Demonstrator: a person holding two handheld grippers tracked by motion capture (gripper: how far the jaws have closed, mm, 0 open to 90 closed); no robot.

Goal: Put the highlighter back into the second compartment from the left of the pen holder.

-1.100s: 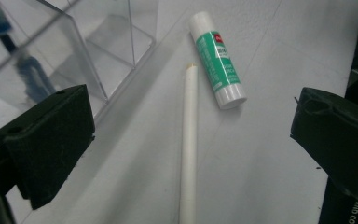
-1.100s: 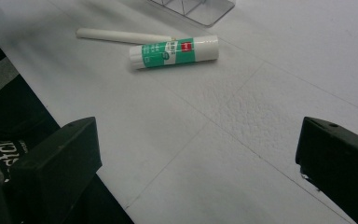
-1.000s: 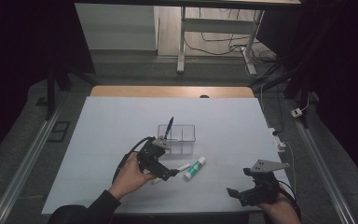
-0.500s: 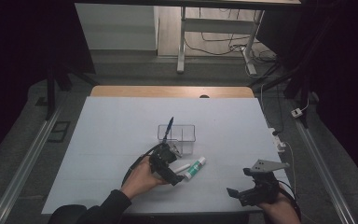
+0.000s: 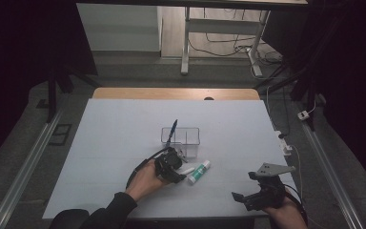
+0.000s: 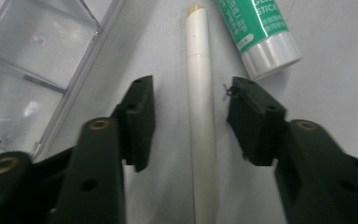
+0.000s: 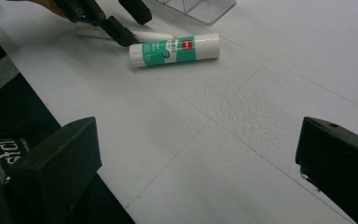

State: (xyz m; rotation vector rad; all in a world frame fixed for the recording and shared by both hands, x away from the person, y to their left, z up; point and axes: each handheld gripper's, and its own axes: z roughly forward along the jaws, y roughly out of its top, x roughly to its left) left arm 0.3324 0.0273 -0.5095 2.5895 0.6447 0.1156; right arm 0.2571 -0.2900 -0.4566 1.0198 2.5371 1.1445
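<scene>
A white pen [image 6: 200, 93] lies on the white table beside a green-and-white glue stick [image 6: 256, 32]. My left gripper [image 6: 192, 88] straddles the pen; its jaws have just been closing, and a gap still shows on each side of the pen, so the pads do not press it. In the high view the left gripper [image 5: 174, 169] sits just in front of the clear box [image 5: 181, 136], with the glue stick [image 5: 199, 172] to its right. My right gripper [image 5: 244, 186] rests near the table's front right, open with nothing between its fingers.
A blue pen [image 5: 172, 130] stands tilted in the clear box's left compartment. The table's front edge [image 7: 74, 140] runs close to my right gripper [image 7: 196, 154]. Cables and a plug strip [image 5: 286, 143] lie along the table's right edge.
My left gripper has moved right and down from beside the box onto the white pen, and its jaws have narrowed around it. The right gripper has stayed put.
</scene>
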